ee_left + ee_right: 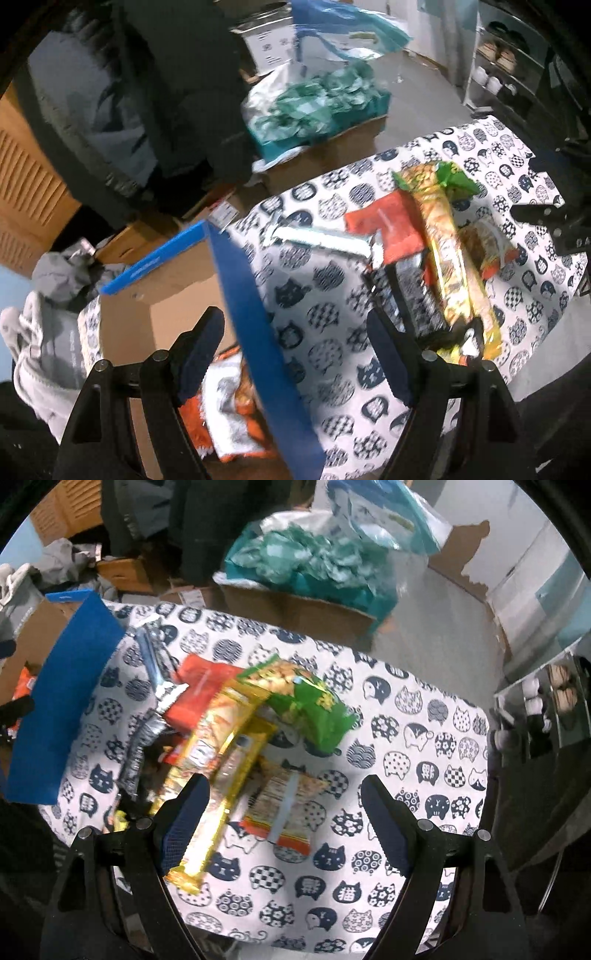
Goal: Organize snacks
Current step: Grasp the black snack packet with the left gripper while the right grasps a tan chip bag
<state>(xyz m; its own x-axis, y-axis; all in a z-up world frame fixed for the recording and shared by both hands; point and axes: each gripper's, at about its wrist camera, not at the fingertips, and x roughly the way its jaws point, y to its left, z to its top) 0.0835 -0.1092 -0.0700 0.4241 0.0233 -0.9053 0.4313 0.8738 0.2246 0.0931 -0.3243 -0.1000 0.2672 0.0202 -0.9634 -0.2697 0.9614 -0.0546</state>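
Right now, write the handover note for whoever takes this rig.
Left hand-held gripper: open, holding nothing, over the blue flap of the cardboard box.
Right hand-held gripper: open, holding nothing, over the snack pile.
Things: green bag, red packet, gold packs and silver wrappers are piled on the cat-print cloth, beside the box.
Done: an orange packet already lies in the box.
Left: the rest of the pile probably goes into the box too.

Both wrist views look down, sharing cat-print tablecloth (pixel 314 306) (pixel 406 738)
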